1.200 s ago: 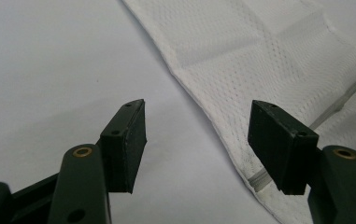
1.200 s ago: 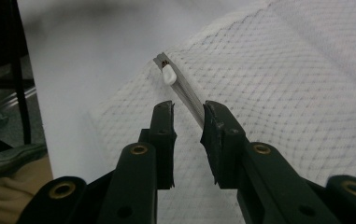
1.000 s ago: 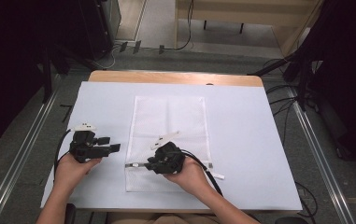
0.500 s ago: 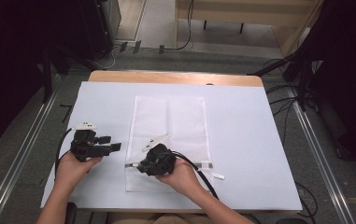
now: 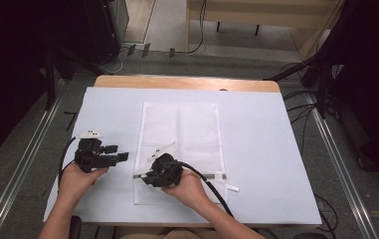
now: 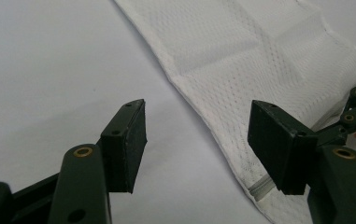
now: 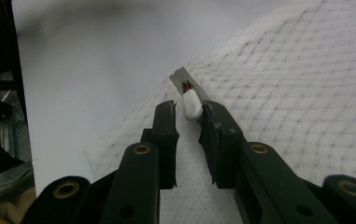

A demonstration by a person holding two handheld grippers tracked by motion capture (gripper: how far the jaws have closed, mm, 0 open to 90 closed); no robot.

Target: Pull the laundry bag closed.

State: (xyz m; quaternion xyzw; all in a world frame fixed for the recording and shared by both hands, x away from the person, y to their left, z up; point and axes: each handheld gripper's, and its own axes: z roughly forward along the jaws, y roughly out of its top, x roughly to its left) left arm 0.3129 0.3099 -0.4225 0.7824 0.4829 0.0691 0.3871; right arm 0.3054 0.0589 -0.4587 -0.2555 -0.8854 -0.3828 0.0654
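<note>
While the white zipper pull (image 7: 192, 105) of the mesh laundry bag (image 5: 182, 134), lower centre of the high view, is flanked by the closing right gripper (image 7: 188, 116), centring is advised; the left gripper (image 6: 203, 135) is held open.

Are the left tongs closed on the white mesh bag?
No, in the left gripper view the left tongs stand wide open above the table, with the edge of the mesh bag lying flat and ungripped beyond them.
</note>
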